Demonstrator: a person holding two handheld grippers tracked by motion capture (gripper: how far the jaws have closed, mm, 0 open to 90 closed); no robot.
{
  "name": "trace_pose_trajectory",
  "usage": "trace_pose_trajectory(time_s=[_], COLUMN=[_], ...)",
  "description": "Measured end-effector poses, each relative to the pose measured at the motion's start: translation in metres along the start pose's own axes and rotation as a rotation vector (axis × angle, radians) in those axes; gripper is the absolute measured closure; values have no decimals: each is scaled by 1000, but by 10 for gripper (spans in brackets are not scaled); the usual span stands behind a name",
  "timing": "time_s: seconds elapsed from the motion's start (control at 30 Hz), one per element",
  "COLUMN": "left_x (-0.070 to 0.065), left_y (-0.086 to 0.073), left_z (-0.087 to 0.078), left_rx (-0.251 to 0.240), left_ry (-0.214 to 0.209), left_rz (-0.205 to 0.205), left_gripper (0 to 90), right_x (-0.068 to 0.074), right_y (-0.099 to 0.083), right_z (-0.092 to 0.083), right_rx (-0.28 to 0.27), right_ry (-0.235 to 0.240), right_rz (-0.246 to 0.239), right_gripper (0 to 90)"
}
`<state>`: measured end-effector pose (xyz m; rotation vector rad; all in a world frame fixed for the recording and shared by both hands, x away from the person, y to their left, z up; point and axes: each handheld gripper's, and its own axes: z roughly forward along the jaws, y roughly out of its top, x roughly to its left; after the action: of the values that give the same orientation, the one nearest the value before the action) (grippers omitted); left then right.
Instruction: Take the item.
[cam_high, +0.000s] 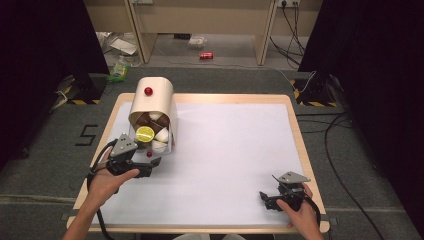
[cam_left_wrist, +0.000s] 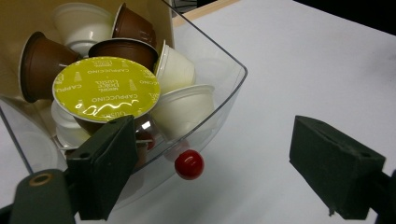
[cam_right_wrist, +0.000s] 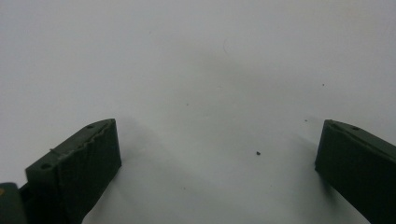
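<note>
Left gripper (cam_left_wrist: 205, 163) jaws wide, empty, by the drawer's red knob (cam_left_wrist: 189, 164). At 10 o'clock, yellow lid (cam_left_wrist: 106, 88) reads "Nescafé Dolce Gusto Cappuccino". Right gripper (cam_right_wrist: 217, 163) jaws wide, empty, over white counter (cam_right_wrist: 210, 70).

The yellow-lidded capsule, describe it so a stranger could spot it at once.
Find the cream dispenser at the table's far left corner, then its clear front drawer. The yellow-lidded capsule lies on top there, facing outward; its neighbours are plain brown or white.
</note>
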<state>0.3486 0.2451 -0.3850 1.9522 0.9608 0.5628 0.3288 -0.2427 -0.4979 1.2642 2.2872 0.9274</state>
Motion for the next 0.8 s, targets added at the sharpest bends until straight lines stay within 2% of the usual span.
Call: trace_pose_trajectory(time_s=[0.4, 0.8], left_x=[-1, 0], left_y=[-3, 3], left_z=[-3, -7], left_rx=[5, -7], left_ry=[-10, -10], left_rz=[-6, -7], left_gripper=[153, 161], right_x=[0, 0], right_y=[0, 0], right_z=[0, 0], right_rx=[-1, -1], right_ry=[0, 0], right_rz=[-1, -1], right_gripper=[6, 6])
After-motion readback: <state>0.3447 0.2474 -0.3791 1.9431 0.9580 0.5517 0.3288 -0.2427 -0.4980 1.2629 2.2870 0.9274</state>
